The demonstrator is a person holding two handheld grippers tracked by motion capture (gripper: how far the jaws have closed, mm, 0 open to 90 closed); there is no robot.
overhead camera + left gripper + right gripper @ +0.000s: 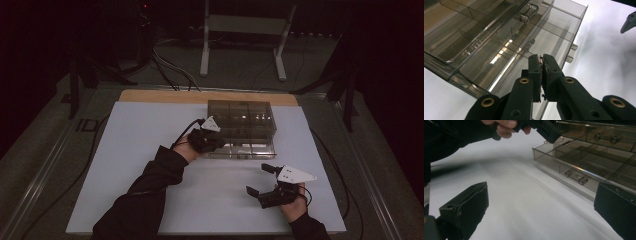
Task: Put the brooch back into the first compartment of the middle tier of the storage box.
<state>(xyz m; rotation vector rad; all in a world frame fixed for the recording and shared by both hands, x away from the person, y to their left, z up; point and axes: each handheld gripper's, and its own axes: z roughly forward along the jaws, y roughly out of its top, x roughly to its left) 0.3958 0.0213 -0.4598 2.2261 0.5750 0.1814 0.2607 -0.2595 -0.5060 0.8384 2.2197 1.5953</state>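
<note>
A: Any writing to read here?

B: On the floor just left of the worktop [150, 200] there are pale letters, partly cut off; they look like "ID", but I cannot be sure. Nothing legible on the smoky clear drawer cabinet [242, 117] itself.

A: Count things for me.

B: One cabinet, at the far middle of the white worktop. One drawer [584, 167] is pulled out toward the person; it has divided compartments and two small knob-ended handles on its front. Two claws.

A: And their state?

B: The left claw [542, 65] is over the open drawer, jaws pressed narrow on something small and thin with a glint of copper; too small to say what it is. In the right gripper view the hand carrying it sits above the drawer's near corner. The right claw [260, 179] lies wide with nothing between the jaws, low on the worktop, apart from the drawer front.
</note>
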